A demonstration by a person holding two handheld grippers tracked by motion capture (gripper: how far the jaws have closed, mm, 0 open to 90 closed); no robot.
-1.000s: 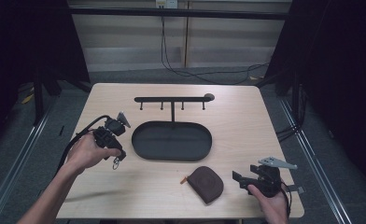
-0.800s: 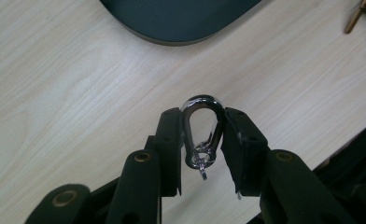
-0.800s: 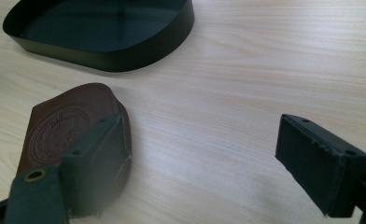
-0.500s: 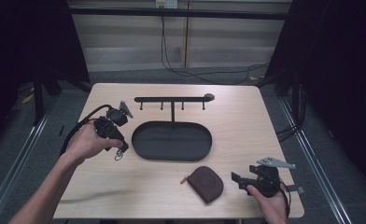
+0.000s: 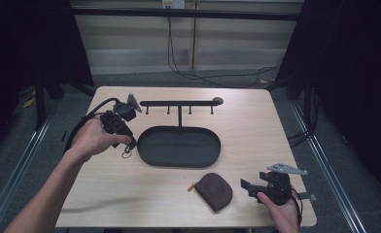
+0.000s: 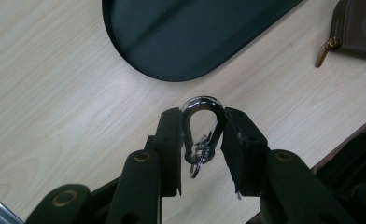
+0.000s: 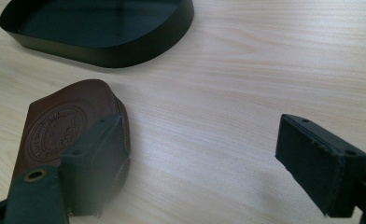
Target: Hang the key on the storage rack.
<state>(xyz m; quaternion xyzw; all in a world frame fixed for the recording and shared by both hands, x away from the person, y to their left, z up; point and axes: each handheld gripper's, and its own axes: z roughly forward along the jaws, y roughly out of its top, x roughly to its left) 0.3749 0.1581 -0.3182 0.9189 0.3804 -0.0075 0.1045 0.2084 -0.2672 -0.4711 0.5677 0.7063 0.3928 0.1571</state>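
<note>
My left gripper (image 5: 129, 143) is held above the table, left of the black oval tray (image 5: 179, 148). It is shut on a silver carabiner (image 6: 200, 126) with a small key ring (image 5: 127, 154) dangling under it. In the left gripper view the carabiner stands upright between the two jaws of that gripper (image 6: 200, 140). My right gripper (image 5: 249, 188) rests near the table's front right, open, with nothing between its jaws (image 7: 200, 144). A brown leather pouch (image 5: 214, 190) lies just left of it, partly behind the left finger (image 7: 97, 154).
A black rack with several small hooks (image 5: 179, 103) stands on a post behind the tray. The tray rim (image 7: 139, 44) lies beyond the pouch (image 7: 59, 126). The pouch's brass zip pull (image 6: 325, 49) points towards the tray (image 6: 186, 32).
My left hand has carried the carabiner away from me and a little right, towards the rack's left end. The right gripper has stayed in place.
</note>
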